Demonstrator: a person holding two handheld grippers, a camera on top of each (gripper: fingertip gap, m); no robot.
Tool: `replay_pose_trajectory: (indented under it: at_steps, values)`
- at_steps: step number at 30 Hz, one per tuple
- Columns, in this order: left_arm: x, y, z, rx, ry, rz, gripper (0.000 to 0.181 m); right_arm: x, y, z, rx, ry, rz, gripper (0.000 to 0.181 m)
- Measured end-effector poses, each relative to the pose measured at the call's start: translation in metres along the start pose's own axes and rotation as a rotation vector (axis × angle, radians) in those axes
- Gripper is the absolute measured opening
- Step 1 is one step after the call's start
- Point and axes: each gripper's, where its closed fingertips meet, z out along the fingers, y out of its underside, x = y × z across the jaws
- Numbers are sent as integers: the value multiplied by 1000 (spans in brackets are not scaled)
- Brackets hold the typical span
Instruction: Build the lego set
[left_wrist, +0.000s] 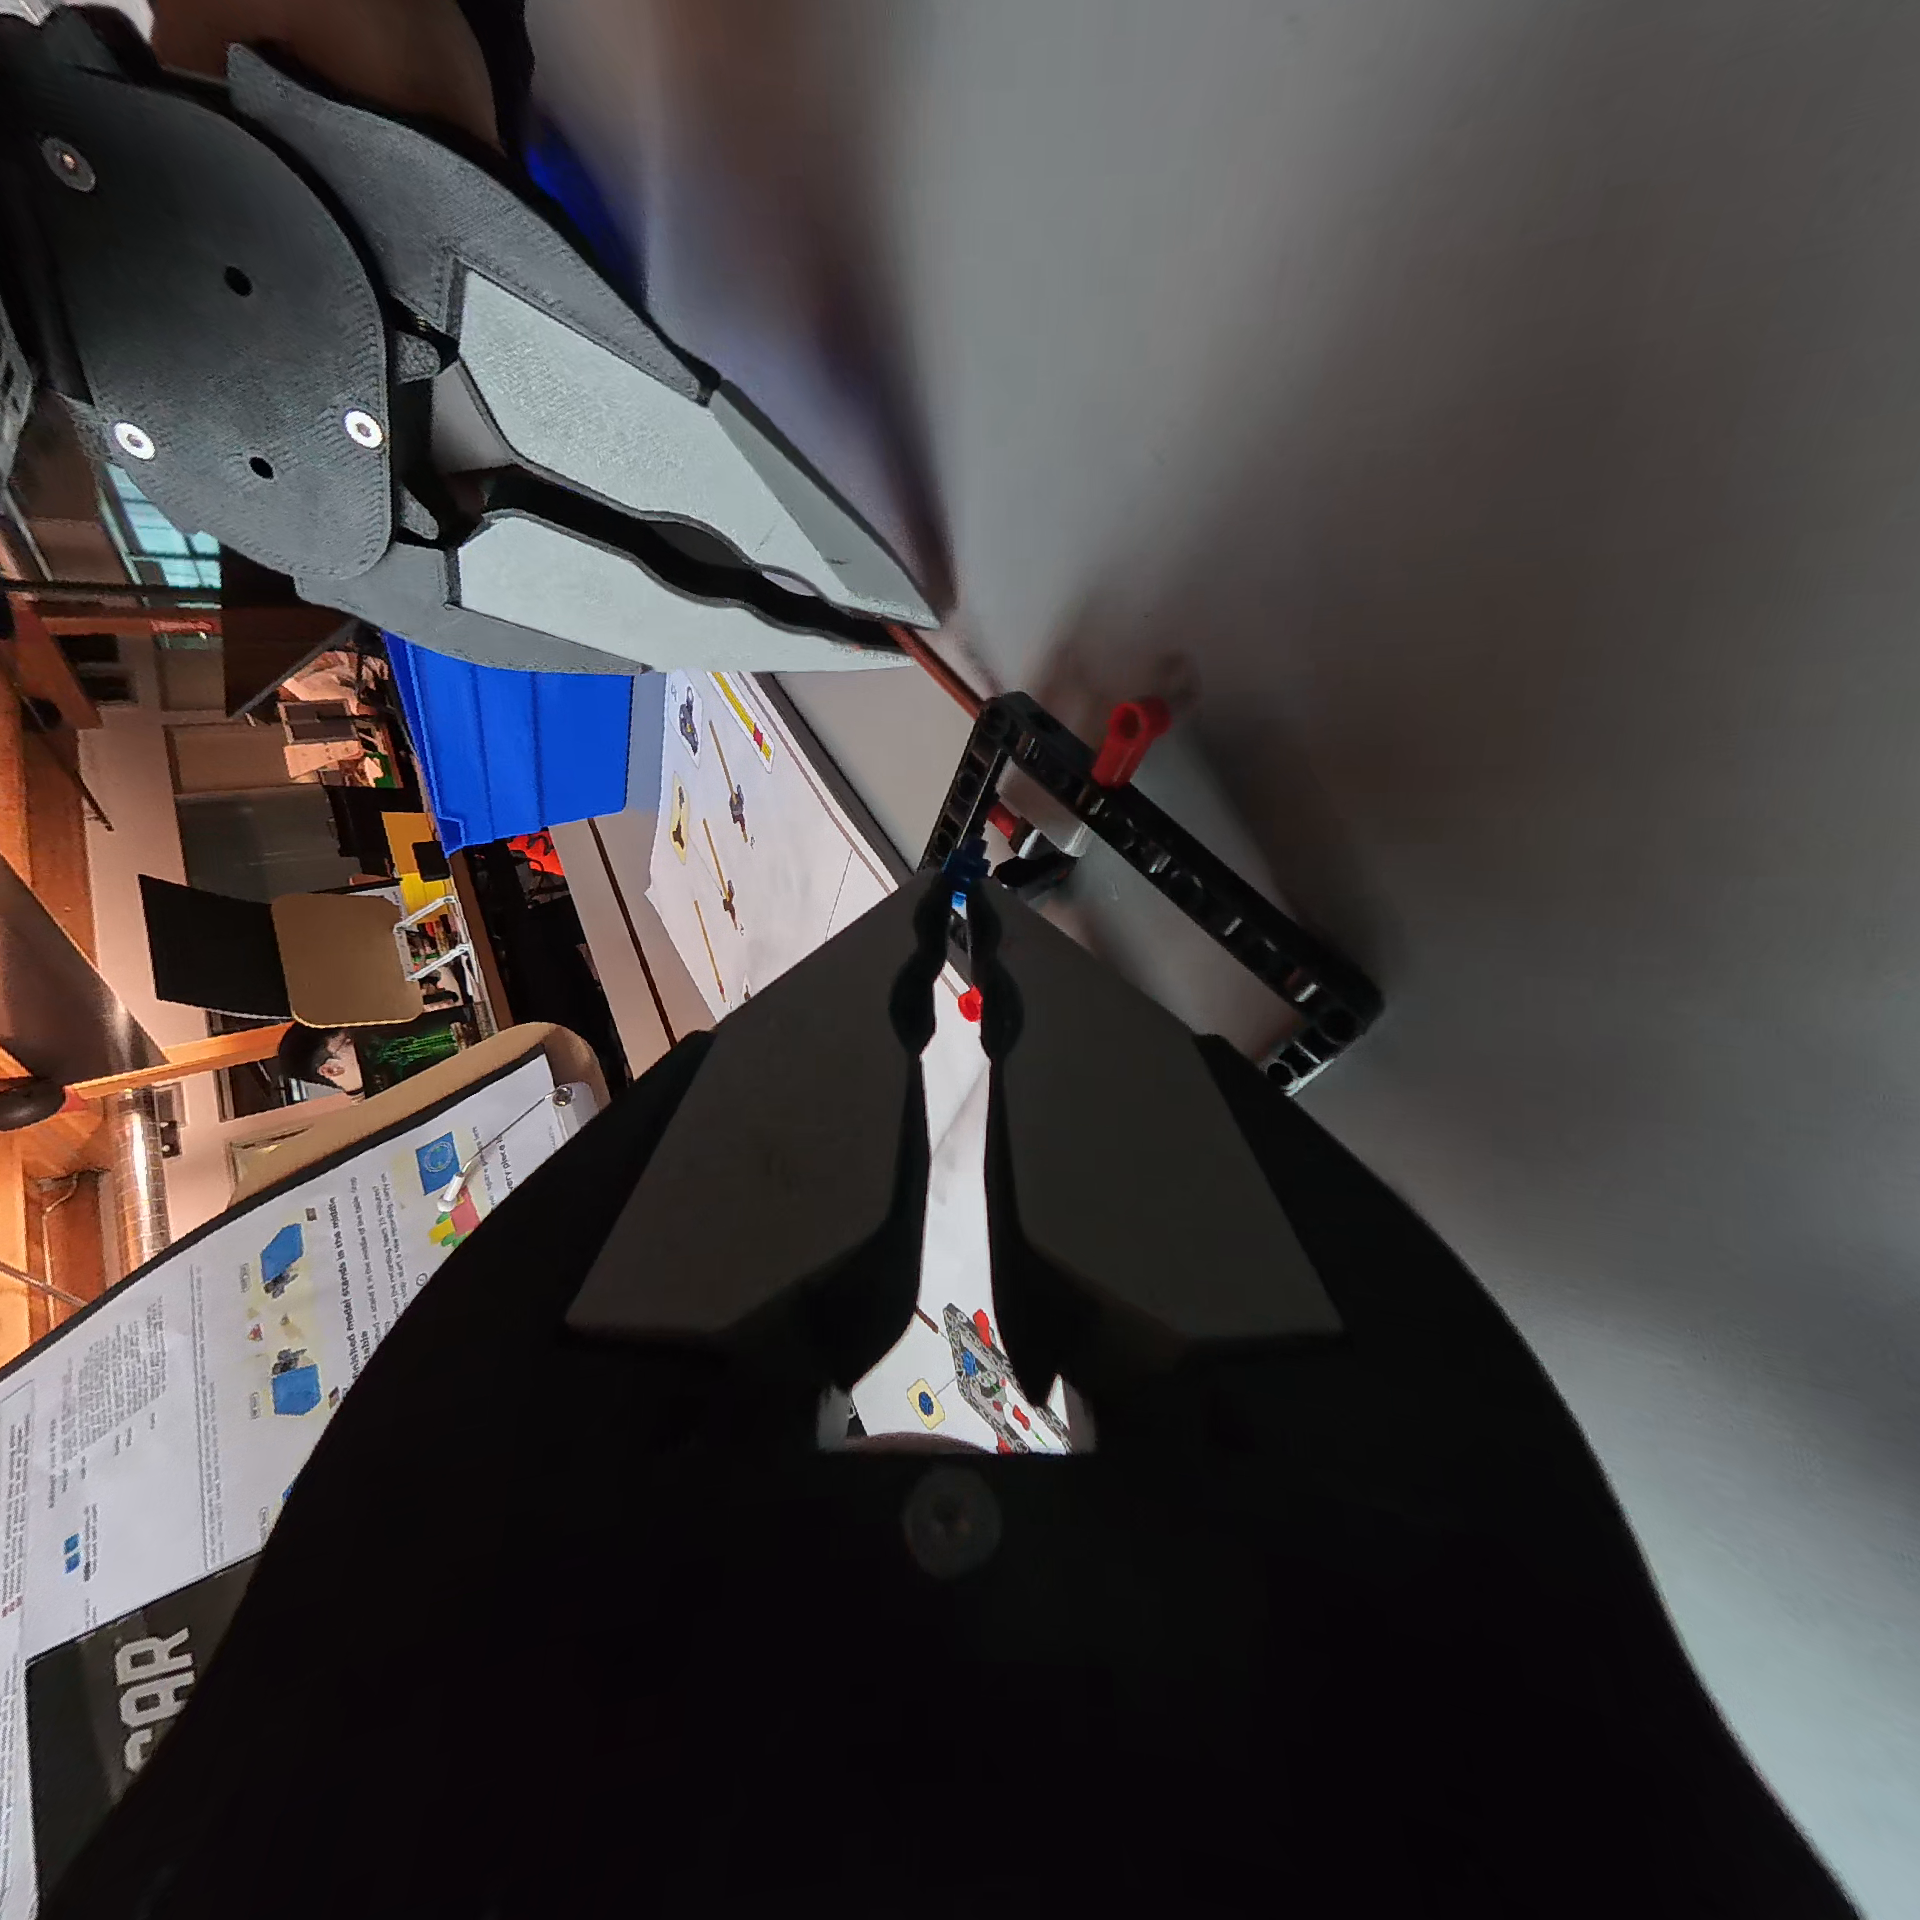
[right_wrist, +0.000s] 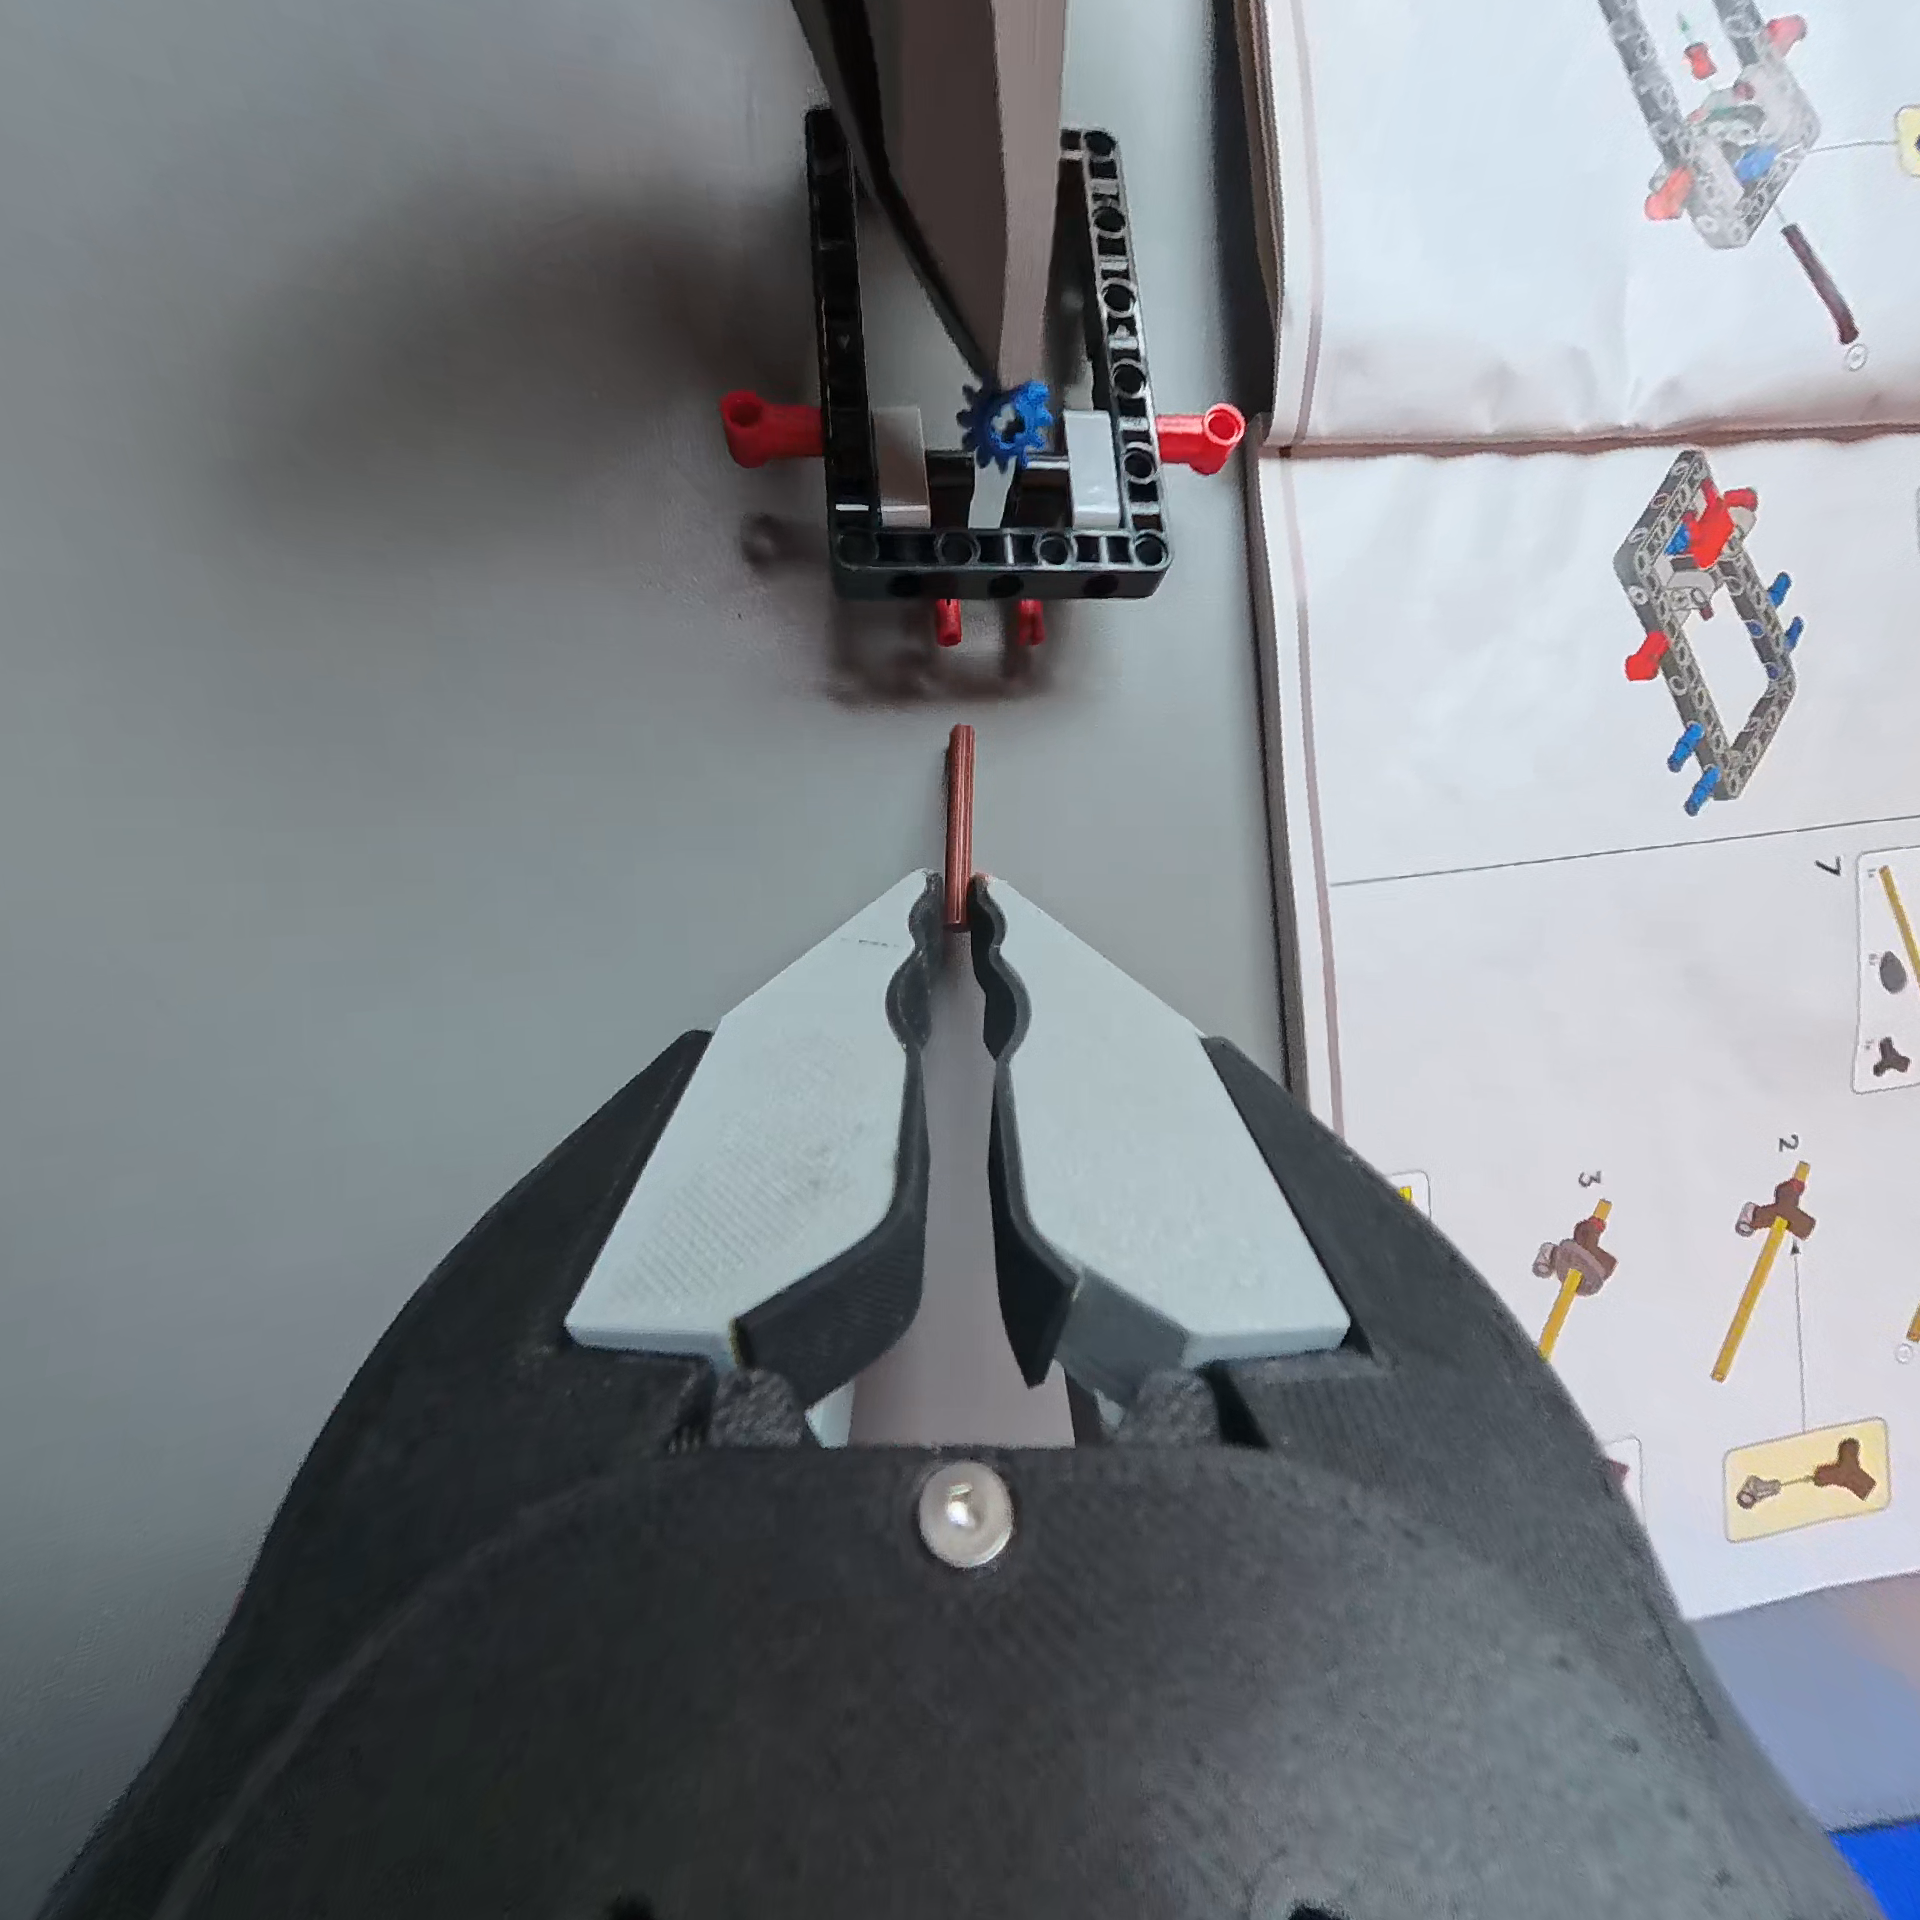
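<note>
Bench (right_wrist: 416, 416), grey, 1 — carries all items.

Black frame (right_wrist: 1117, 312), 1 — open rectangular lego beam frame w/ pin holes, flat on bench, centre of right wrist view. Fitted: 2 long red pins, 1 out the left side (right_wrist: 769, 424), 1 out the right (right_wrist: 1203, 428); 2 short red pins (right_wrist: 945, 621) on the near edge; 2 light grey blocks (right_wrist: 1091, 468) inside.

Blue gear (right_wrist: 1003, 421), 1 — small, inside frame, between the grey blocks.

Brown axle (right_wrist: 961, 821), 1 — thin rod, above bench, tip just short of frame's near edge, aimed at it.

Right gripper (right_wrist: 961, 899), 1 — pinching near end of brown axle at fingertips.

Left gripper (left_wrist: 961, 914), 1 — reaches into frame from far side, tips pinched on blue gear.

Instruction booklet (right_wrist: 1558, 987), 1 — open, right of frame, inner edge just beside right red pin.

Blue bin (left_wrist: 520, 748), 1 — at the bench's edge, beyond booklet (left wrist view).
</note>
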Motion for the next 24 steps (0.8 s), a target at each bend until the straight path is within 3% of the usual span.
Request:
replay_pose_trajectory:
  at_steps: [8,24]
  values:
    - [2,0,2,8,7,5,1,0,-19,-13,93,-220,220,2]
    - [4,-1,8,36,11,-4,0,1,-25,-8,41,-362,293,1]
